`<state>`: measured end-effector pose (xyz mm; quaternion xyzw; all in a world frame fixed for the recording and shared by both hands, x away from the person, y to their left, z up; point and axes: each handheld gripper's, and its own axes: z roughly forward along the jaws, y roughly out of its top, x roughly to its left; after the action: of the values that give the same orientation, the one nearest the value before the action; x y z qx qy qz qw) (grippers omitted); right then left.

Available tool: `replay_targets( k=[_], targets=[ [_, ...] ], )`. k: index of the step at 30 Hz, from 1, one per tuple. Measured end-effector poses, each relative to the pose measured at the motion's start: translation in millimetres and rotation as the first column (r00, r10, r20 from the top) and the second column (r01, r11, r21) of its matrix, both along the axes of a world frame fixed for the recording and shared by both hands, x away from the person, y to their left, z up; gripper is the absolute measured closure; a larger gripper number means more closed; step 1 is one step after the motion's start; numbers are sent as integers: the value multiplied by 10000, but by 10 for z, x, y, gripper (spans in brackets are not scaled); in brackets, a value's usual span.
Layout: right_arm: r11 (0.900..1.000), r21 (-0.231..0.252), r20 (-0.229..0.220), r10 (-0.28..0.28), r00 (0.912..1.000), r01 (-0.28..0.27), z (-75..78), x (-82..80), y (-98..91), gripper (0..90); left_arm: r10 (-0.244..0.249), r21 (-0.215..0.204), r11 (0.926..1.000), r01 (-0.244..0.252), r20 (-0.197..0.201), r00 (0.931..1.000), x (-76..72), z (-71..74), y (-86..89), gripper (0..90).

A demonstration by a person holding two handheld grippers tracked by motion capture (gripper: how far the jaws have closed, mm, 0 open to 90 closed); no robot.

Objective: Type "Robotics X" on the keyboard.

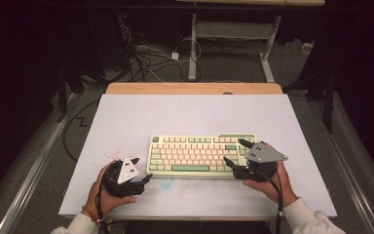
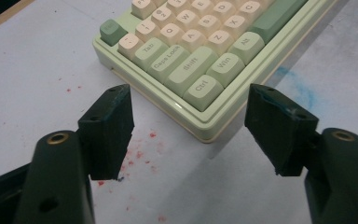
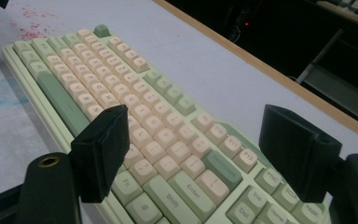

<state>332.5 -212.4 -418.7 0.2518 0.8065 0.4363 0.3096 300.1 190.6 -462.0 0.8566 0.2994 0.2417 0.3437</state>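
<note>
A pale green keyboard (image 1: pixel 195 153) with cream and green keys lies flat on the white tabletop (image 1: pixel 175 114), near its front. My left gripper (image 1: pixel 143 169) rests just off the keyboard's front left corner. In the left gripper view its jaws stand open (image 2: pixel 189 100) on either side of that corner, by the Ctrl key (image 2: pixel 203 86), and do not touch it. My right gripper (image 1: pixel 233 152) is over the keyboard's right end. In the right gripper view it is open (image 3: pixel 196 116) above the Enter and Shift keys (image 3: pixel 186 182), with nothing gripped.
Red specks (image 1: pixel 113 155) stain the white top left of the keyboard, and a blue smudge (image 1: pixel 165 184) lies in front of it. A wooden strip (image 1: pixel 195 88) edges the far side. Beyond it are cables (image 1: pixel 141 58) and a desk frame (image 1: pixel 193 44) on the floor.
</note>
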Motion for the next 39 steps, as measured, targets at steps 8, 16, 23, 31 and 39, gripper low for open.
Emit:
replay_targets(
  k=[8, 16, 23, 31, 39],
  targets=[
    [9995, -30, 23, -313, 9995, 313, -61, -86, -172, 247, -207, -407, 9990, 196, -262, 9994, 15, 57, 23, 580],
    [9989, -251, -28, -401, 9992, 400, -144, -193, -280, 247, -275, -379, 9989, 259, -400, 9988, 22, 99, 23, 836],
    [9986, -220, -39, -484, 9988, 483, -176, -268, -340, 246, -336, -280, 9991, 318, -681, 9971, 60, 116, -10, 874],
    [9979, -375, -95, -526, 9986, 522, -214, -312, -365, 245, -299, -368, 9990, 265, -965, 9949, 136, 143, -80, 873],
    [9979, -389, -167, -529, 9985, 522, -235, -314, -361, 245, -651, -139, 9979, 640, -992, 9929, 224, 183, -233, 873]
  ],
)
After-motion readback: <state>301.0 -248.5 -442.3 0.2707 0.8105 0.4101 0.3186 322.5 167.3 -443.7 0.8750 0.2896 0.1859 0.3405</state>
